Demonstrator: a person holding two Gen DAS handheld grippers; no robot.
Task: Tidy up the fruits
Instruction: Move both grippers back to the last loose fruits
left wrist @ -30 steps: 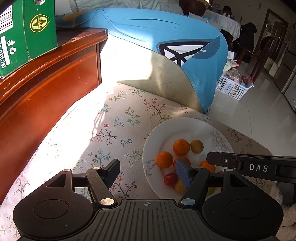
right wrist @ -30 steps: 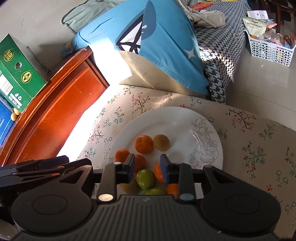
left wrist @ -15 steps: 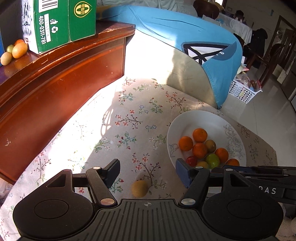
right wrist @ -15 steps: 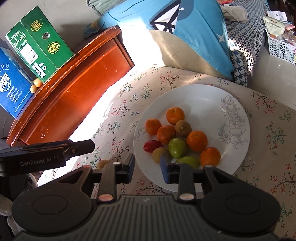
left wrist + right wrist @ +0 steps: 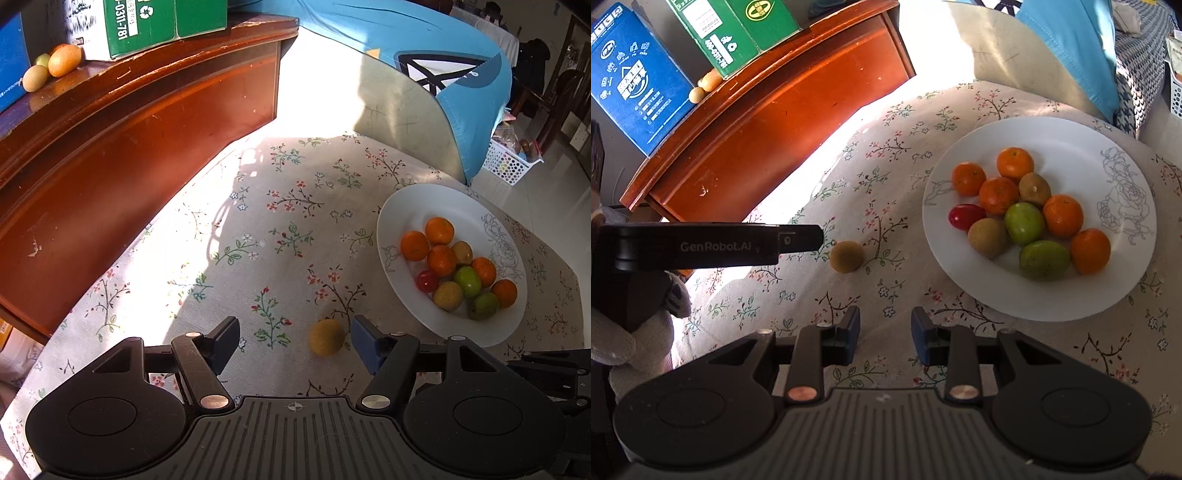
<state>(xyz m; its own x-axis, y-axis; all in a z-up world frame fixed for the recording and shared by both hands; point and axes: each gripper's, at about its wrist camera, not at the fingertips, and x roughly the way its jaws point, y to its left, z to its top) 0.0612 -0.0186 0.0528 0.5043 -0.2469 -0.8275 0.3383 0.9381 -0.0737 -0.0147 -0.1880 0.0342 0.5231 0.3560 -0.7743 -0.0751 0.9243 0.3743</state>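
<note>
- Fruit (image 5: 326,337) lies loose on floral tabletop (image 5: 258,221), near plate (image 5: 402,206).
- Left gripper (image 5: 291,341) released, fingers astride it, not touching.
- Right gripper (image 5: 882,336) narrow, nothing between fingers.
- Likely light, round, rolls; pinch across middle.

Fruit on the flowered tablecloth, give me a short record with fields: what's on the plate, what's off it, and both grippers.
plate: white round plate with line-drawn rose, on flowered tablecloth
on plate: five oranges, two green fruits, two brown fruits, one small red fruit
off plate: one brownish-yellow round fruit on the cloth
left gripper: open, empty, loose fruit between its fingers
right gripper: narrow gap, empty
</note>
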